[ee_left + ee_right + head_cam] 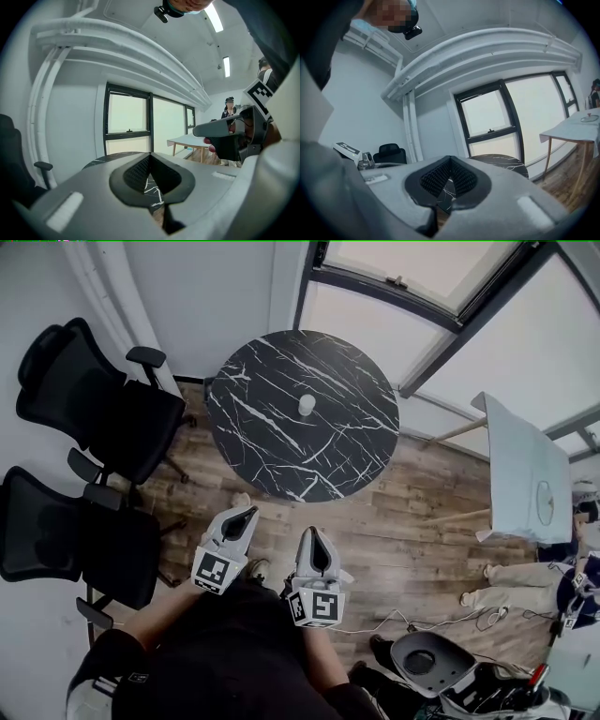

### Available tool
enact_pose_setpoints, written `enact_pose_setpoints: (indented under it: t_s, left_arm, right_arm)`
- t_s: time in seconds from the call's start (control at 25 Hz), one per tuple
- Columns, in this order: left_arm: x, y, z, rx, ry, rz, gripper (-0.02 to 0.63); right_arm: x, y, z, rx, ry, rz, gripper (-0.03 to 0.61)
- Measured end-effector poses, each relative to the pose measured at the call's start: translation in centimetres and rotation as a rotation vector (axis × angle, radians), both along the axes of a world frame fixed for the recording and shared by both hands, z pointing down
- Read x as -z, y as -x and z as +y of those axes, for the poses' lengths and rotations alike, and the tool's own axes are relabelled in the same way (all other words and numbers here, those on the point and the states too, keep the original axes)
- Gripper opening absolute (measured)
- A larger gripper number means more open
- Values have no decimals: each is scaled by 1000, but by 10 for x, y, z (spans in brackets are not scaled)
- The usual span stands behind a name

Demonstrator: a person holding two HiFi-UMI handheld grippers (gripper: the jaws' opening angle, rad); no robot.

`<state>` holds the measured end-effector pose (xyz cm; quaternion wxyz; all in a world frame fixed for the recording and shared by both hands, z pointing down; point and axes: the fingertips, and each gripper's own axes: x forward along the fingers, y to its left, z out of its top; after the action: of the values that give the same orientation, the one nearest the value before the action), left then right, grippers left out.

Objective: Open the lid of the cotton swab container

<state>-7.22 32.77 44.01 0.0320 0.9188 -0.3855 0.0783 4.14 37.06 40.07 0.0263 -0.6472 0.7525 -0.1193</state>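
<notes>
Spreading under everything, the wood-plank floor (412,512) runs beneath both grippers and on past them. Ahead of the two grippers stands a round black marble table (272,427) with white veining, and its near edge lies a short way beyond their tips. Two black office chairs sit off to the left of the left gripper, one (98,404) level with the table and the other (75,535) nearer the person. Well off to the right of the right gripper stands a white table (520,465) on wooden legs, beside large windows (441,296).

The left gripper (246,513) and the right gripper (313,534) are held side by side over the floor, both pointing toward the marble table. In the left gripper view the jaws of the left gripper (150,155) are pressed together with nothing between them. The right gripper view shows the right gripper (450,160) the same, fully closed and empty.

The cotton swab container (307,405), a small white object, stands near the middle of the marble table. It is ahead of both grippers and well apart from them. Its lid cannot be made out at this range.
</notes>
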Motion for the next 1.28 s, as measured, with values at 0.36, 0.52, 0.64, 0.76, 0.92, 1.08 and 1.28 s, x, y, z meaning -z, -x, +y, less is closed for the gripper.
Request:
enact_pose_setpoints:
  t_s: [0.36, 0.52, 0.64, 0.76, 0.92, 1.08, 1.28]
  left_arm:
    - [-13, -8, -54, -35, 43, -8, 2]
    - [-16, -11, -84, -54, 58, -8, 2]
    - [-16, -13, -106, -72, 68, -4, 2]
    - [-17, -15, -128, -97, 77, 3, 2]
    - [-20, -16, -152, -125, 78, 6, 2]
    - [-19, -15, -175, -137, 80, 7, 2]
    - [-19, -12, -203, -162, 90, 0, 2]
  right_arm:
    - [-10, -7, -52, -25, 33, 8, -5]
    - [-10, -8, -84, -36, 40, 15, -4]
    - [-9, -6, -108, -46, 49, 16, -3]
    - [-7, -4, -130, -52, 52, 24, -4]
    - [-7, 1, -156, -62, 51, 30, -4]
    - [-4, 6, -176, -69, 54, 29, -4]
    - [0, 11, -207, -69, 55, 48, -4]
